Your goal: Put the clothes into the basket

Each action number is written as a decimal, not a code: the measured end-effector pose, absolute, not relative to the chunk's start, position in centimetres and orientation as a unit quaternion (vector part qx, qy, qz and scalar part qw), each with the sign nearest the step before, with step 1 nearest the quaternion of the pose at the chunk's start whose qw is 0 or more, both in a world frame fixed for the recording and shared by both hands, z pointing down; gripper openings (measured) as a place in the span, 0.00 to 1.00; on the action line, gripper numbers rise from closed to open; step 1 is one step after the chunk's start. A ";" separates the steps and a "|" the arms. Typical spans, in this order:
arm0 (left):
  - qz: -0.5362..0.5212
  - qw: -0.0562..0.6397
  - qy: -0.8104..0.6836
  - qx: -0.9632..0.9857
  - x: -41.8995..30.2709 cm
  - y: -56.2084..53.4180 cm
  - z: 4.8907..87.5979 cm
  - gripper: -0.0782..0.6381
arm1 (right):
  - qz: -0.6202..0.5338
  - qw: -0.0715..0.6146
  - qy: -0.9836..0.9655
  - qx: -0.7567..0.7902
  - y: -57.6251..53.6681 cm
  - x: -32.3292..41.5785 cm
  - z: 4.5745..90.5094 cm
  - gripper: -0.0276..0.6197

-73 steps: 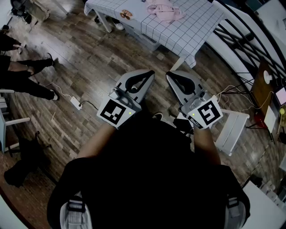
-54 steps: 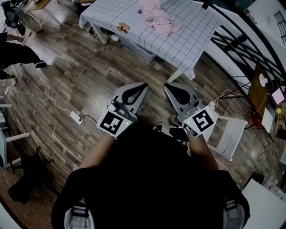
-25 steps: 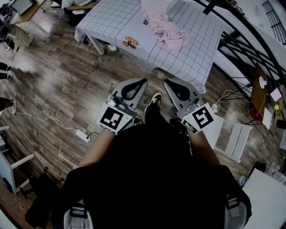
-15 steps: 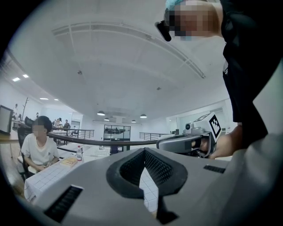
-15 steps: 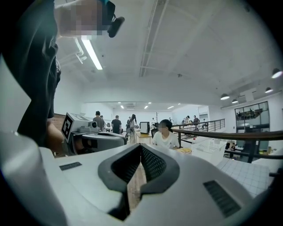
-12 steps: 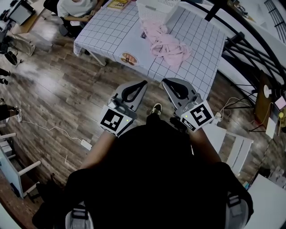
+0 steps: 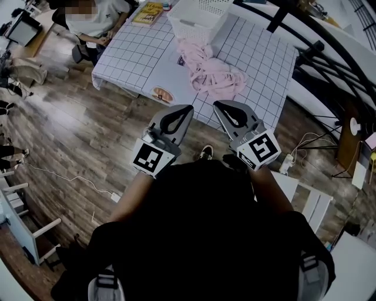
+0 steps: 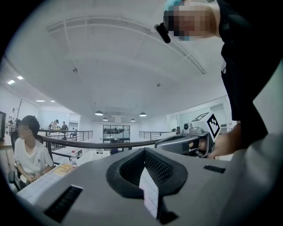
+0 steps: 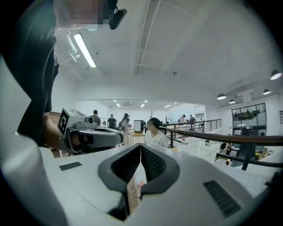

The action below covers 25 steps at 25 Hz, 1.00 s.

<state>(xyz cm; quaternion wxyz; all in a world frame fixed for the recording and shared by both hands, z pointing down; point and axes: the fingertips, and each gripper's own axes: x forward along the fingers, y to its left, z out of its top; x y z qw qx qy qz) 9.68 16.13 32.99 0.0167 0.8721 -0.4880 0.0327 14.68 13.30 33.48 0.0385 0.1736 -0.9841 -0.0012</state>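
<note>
We hold both grippers side by side over the wooden floor, just short of the table (image 7: 135, 64). The left gripper (image 7: 188, 108) has its jaws together with nothing between them, and the right gripper (image 7: 215, 104) is the same, tips meeting and empty. The pink clothes (image 7: 214, 73) lie in a heap on the checked cloth, just beside the white basket (image 7: 194, 22) at the table's far edge. A person (image 7: 97, 14) sits at the far left corner, near a yellow book (image 7: 147, 12).
</note>
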 end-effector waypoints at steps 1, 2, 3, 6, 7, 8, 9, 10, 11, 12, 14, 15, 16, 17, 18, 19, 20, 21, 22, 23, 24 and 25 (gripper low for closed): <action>0.034 0.015 -0.488 0.872 9.8 15.4 33.0 0.11 | -0.002 0.039 -0.984 0.174 12.5 14.8 33.5 0.07; 0.035 0.015 -0.488 0.872 10.0 14.7 33.0 0.11 | -0.003 0.039 -0.984 0.175 11.8 15.0 33.5 0.07; 0.036 0.015 -0.487 0.872 10.1 14.1 33.1 0.11 | -0.003 0.039 -0.983 0.177 11.1 15.1 33.5 0.07; 0.042 0.018 -0.480 0.876 10.2 12.4 33.3 0.11 | 0.003 0.039 -0.981 0.188 9.2 15.1 33.9 0.07; 0.043 0.019 -0.477 0.878 10.0 11.8 33.4 0.11 | 0.005 0.040 -0.980 0.193 8.6 15.0 34.0 0.07; 0.044 0.020 -0.474 0.879 9.8 11.2 33.6 0.11 | 0.007 0.042 -0.979 0.198 8.0 14.8 34.2 0.07; 0.045 0.020 -0.471 0.881 9.5 10.6 33.7 0.11 | 0.009 0.043 -0.978 0.203 7.4 14.5 34.4 0.07; 0.046 0.022 -0.468 0.882 9.1 9.9 34.0 0.11 | 0.011 0.045 -0.977 0.208 6.8 14.3 34.6 0.07; 0.047 0.023 -0.464 0.884 8.7 9.1 34.3 0.11 | 0.012 0.047 -0.976 0.212 6.1 14.0 34.8 0.07; 0.046 0.026 -0.460 0.886 8.4 8.4 34.6 0.11 | 0.014 0.049 -0.975 0.217 5.4 13.7 35.1 0.07; 0.043 0.029 -0.447 0.893 7.7 6.9 35.3 0.11 | 0.017 0.057 -0.972 0.228 4.0 13.1 35.8 0.07; 0.042 0.030 -0.438 0.897 7.3 6.2 35.7 0.11 | 0.018 0.061 -0.970 0.235 3.4 12.7 36.2 0.07; 0.042 0.030 -0.429 0.902 6.9 5.5 36.0 0.11 | 0.020 0.065 -0.968 0.243 2.8 12.4 36.5 0.07; 0.041 0.030 -0.419 0.907 6.5 4.7 36.4 0.11 | 0.023 0.070 -0.965 0.251 2.1 12.0 36.8 0.07; 0.041 0.032 -0.409 0.911 6.0 3.9 36.7 0.11 | 0.027 0.074 -0.962 0.260 1.5 11.7 37.1 0.07; 0.040 0.035 -0.400 0.915 5.5 3.1 37.0 0.11 | 0.031 0.078 -0.959 0.269 0.8 11.3 37.4 0.07; 0.038 0.037 -0.390 0.919 5.0 2.3 37.2 0.11 | 0.034 0.083 -0.957 0.278 0.1 10.8 37.6 0.07; 0.036 0.038 -0.380 0.924 4.5 1.4 37.4 0.11 | 0.037 0.087 -0.954 0.285 -0.6 10.4 37.9 0.07; 0.035 0.038 -0.369 0.928 4.0 0.5 37.6 0.11 | 0.040 0.091 -0.951 0.293 -1.3 10.0 38.2 0.07; 0.034 0.040 -0.360 0.932 3.5 -0.3 37.7 0.11 | 0.042 0.095 -0.948 0.300 -2.0 9.5 38.5 0.07; 0.035 0.042 -0.351 0.935 3.0 -1.2 37.9 0.11 | 0.044 0.100 -0.946 0.306 -2.7 9.1 38.9 0.07; 0.036 0.044 -0.342 0.938 2.5 -2.0 38.1 0.11 | 0.047 0.107 -0.942 0.313 -3.4 8.7 39.4 0.07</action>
